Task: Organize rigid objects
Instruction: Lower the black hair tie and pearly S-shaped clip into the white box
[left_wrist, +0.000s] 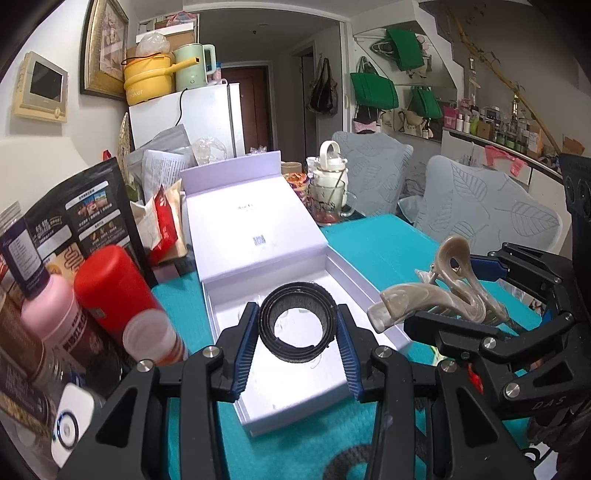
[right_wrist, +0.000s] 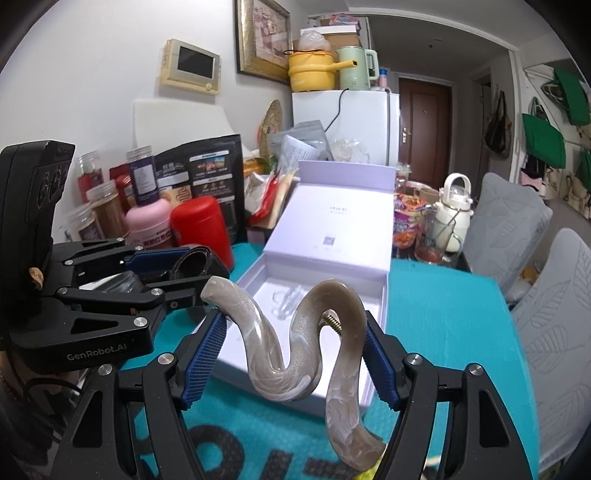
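Holding a black ring (left_wrist: 295, 320) clamped in my left gripper (left_wrist: 297, 347) fingers and a beige hair claw (right_wrist: 295, 347) clamped in my right gripper (right_wrist: 295, 358), both raised above the open white box (left_wrist: 295, 391) on the teal worktop (left_wrist: 369, 236).

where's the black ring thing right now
The black ring is clamped in the left claw, held above the open white box on the teal table. The right wrist view shows it at left, near the red canister.
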